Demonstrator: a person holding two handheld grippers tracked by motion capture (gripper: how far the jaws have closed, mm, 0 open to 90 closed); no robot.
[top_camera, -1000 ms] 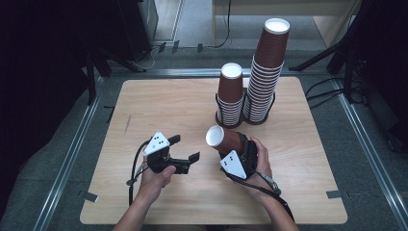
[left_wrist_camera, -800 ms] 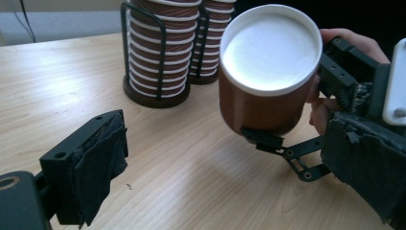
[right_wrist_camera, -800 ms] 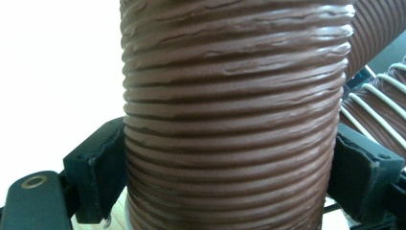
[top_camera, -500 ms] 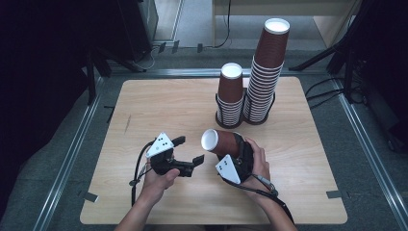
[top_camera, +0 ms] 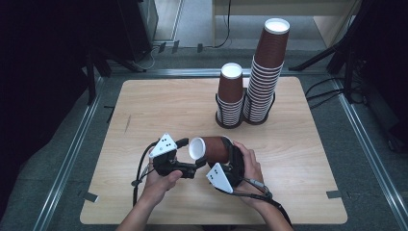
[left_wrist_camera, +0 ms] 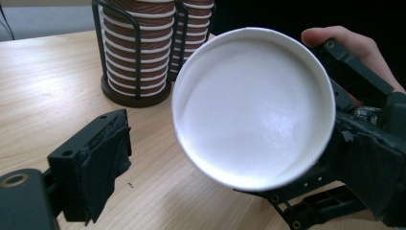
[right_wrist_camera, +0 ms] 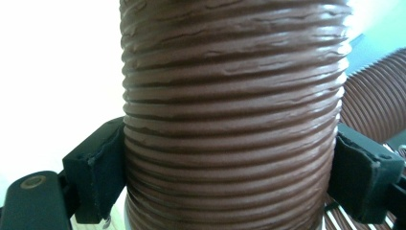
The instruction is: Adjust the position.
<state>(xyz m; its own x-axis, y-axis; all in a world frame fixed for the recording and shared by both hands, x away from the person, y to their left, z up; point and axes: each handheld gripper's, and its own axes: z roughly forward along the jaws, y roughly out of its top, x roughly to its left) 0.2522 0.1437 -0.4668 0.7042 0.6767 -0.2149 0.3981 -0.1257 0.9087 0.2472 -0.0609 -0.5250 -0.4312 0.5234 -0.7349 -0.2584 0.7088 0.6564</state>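
The right hand-held gripper [top_camera: 226, 159] is closed on a brown ribbed paper cup [top_camera: 211, 149] lying sideways above the near middle of the bench [top_camera: 144, 110], white bottom turned left – toward the left hand-held gripper [top_camera: 190, 156], whose jaws stand wide apart – with two cup stacks [top_camera: 248, 91] far behind.

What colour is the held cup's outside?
Brown, ribbed paper cup; clearest in the right gripper view.
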